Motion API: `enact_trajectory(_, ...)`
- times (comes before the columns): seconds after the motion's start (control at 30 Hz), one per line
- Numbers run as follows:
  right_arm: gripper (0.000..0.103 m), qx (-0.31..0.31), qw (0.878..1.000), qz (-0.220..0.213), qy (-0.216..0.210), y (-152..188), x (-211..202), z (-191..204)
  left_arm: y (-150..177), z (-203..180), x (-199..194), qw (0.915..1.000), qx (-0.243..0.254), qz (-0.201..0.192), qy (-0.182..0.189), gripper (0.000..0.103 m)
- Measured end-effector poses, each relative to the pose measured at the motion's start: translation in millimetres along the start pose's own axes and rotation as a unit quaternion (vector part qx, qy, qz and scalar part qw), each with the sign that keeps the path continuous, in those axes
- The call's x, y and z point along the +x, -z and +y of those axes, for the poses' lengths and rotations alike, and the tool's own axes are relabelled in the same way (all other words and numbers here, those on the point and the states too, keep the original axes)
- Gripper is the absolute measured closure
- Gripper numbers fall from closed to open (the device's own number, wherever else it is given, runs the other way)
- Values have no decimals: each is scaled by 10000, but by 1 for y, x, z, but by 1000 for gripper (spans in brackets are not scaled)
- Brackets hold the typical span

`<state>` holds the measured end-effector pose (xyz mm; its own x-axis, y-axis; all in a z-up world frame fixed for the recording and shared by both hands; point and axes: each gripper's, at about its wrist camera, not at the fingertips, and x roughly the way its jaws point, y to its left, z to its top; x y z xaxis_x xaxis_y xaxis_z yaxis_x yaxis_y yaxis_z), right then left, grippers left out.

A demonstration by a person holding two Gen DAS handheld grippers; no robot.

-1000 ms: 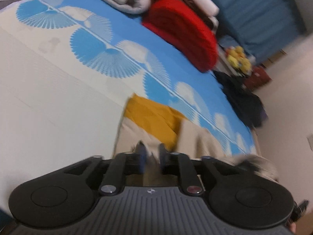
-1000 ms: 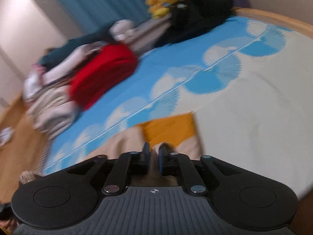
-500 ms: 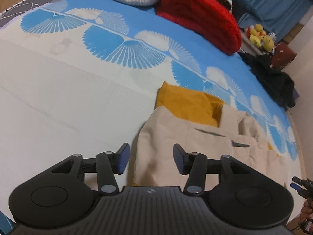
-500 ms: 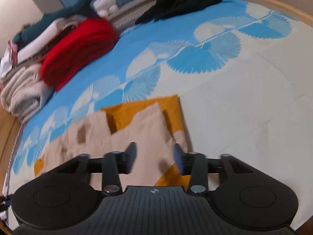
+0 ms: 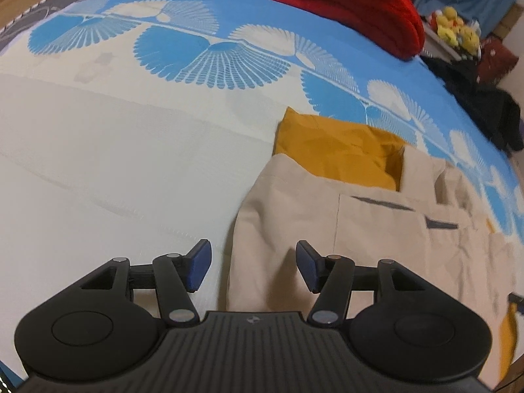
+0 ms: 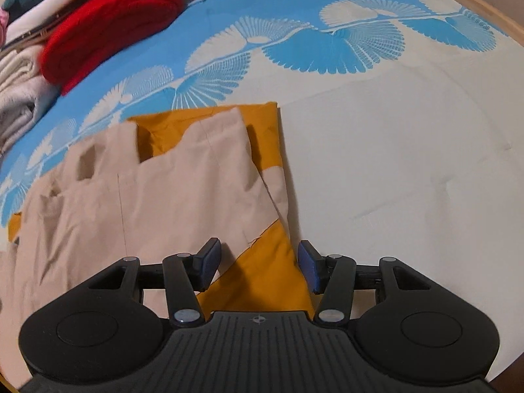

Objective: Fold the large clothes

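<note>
beige-and-mustard garment [image 5: 294, 203] lies folded on our bed [image 5: 114, 163]; left gripper [image 5: 252, 267] and right gripper [image 6: 258, 267] jaws, just opened wider, hold nothing.

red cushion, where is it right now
The red cushion lies at the far edge of the bed, upper left in the right wrist view, beside the folded grey blankets.

Bed [image 5: 114, 163], covered by a sheet: white near side, blue far side with fan print. Lying on it: beige-and-mustard garment [image 5: 327, 222] spread flat mid-bed; red folded blanket [image 5: 353, 3] and grey-white folded bedding [image 6: 19, 98] along the far edge; dark clothing heap [image 5: 484, 111] at a far corner.
</note>
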<state>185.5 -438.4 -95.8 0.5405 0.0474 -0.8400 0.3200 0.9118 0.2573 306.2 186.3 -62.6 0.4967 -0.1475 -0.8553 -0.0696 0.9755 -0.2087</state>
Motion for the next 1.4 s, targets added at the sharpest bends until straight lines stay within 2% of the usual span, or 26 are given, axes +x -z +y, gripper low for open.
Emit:
enact_trajectory(0.1, 50, -151, 9999, -19, 49, 1, 0, 5, 0, -3, 4, 9999, 76, -3, -94, 41)
enact_trajectory(0.17, 56, -279, 9996, -33, 65, 1, 0, 8, 0, -1, 6, 9999, 31, -2, -112, 43)
enact_trajectory(0.2, 60, -352, 9993, -52, 83, 2, -1, 10, -1, 0, 6, 10000, -9, 7, -91, 53)
enact_trajectory(0.23, 70, -441, 9989, -83, 131, 2, -2, 12, -1, 0, 7, 10000, -35, 60, -25, 72)
enact_trajectory(0.27, 84, -521, 9984, -107, 179, 3, -3, 13, -2, 1, 8, 9999, -50, 137, 59, 79)
enact_trajectory(0.33, 94, -652, 9975, -191, 196, 2, -6, 15, -2, 1, 7, 9999, -42, 136, 75, 97)
enact_trajectory(0.37, 97, -686, 9972, -234, 167, 2, -9, 16, -2, 0, 5, 10000, 2, 69, 55, 101)
enact_trajectory(0.5, 99, -821, 9955, -424, 204, 1, -21, 21, -9, -4, -16, 9985, 14, -539, 107, 103)
enact_trajectory(0.6, 100, -629, 9940, -875, 179, -4, -40, 19, -14, -10, -36, 9924, 77, -1205, 222, 103)
enact_trajectory(0.67, 100, -455, 9917, -1195, 160, -9, -52, 16, -18, -17, -43, 9882, 151, -1510, 218, 103)
enact_trajectory(0.77, 100, -314, 9864, -1610, 140, -14, -63, 14, -26, -28, -46, 9823, 254, -1854, 118, 103)
enact_trajectory(0.83, 100, -436, 9813, -1861, 209, -17, -65, 20, -34, -34, -43, 9797, 256, -1989, 28, 103)
enact_trajectory(1.03, 100, -511, 9712, -2297, 384, -33, -57, 33, -51, -50, -25, 9764, 225, -2143, -152, 103)
enact_trajectory(1.23, 100, -523, 9730, -2166, 607, -48, -28, 41, -65, -48, 16, 9829, 210, -1781, -421, 103)
enact_trajectory(1.4, 100, -538, 9747, -2033, 759, -56, -6, 43, -72, -42, 37, 9847, 190, -1677, -434, 103)
